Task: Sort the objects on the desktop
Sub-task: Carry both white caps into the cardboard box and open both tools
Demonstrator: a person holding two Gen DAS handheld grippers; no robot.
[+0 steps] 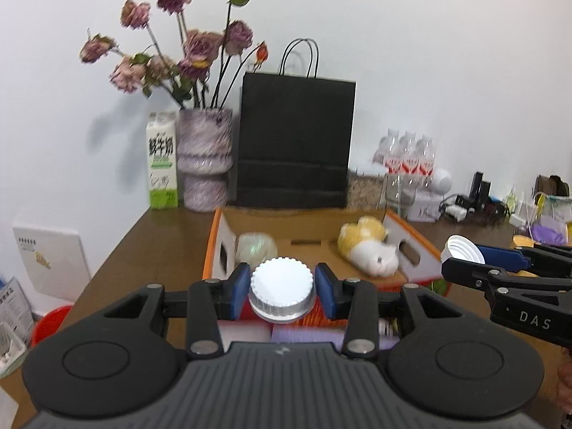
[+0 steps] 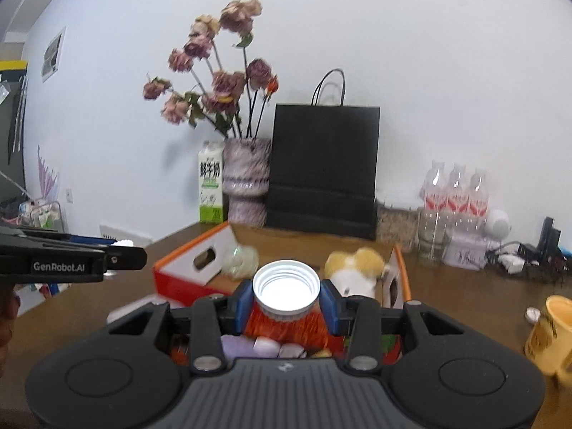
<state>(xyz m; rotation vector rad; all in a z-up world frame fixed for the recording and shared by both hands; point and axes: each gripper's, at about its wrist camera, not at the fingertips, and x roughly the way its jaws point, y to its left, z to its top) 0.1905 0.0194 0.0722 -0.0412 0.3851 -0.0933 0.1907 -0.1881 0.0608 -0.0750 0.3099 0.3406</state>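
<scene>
A white ribbed cap (image 1: 282, 291) sits top-side toward the camera between the blue pads of my left gripper (image 1: 282, 295), which is shut on it. My right gripper (image 2: 286, 298) is shut on a second white cap (image 2: 286, 287) whose threaded hollow faces the camera. Both grippers hang side by side above the near end of an orange-edged cardboard box (image 1: 214, 236). In the left wrist view the right gripper (image 1: 461, 255) enters from the right with its cap (image 1: 463, 248). The right wrist view catches the left gripper (image 2: 123, 246) at the left edge.
Inside the box (image 2: 193, 279) lie a yellow-and-white plush toy (image 1: 368, 250) and a pale green ball (image 1: 255, 248). Behind it stand a vase of dried roses (image 1: 203, 164), a milk carton (image 1: 162, 168), a black paper bag (image 1: 295, 143) and bottles (image 1: 407, 157). A yellow mug (image 2: 552, 336) stands at the right.
</scene>
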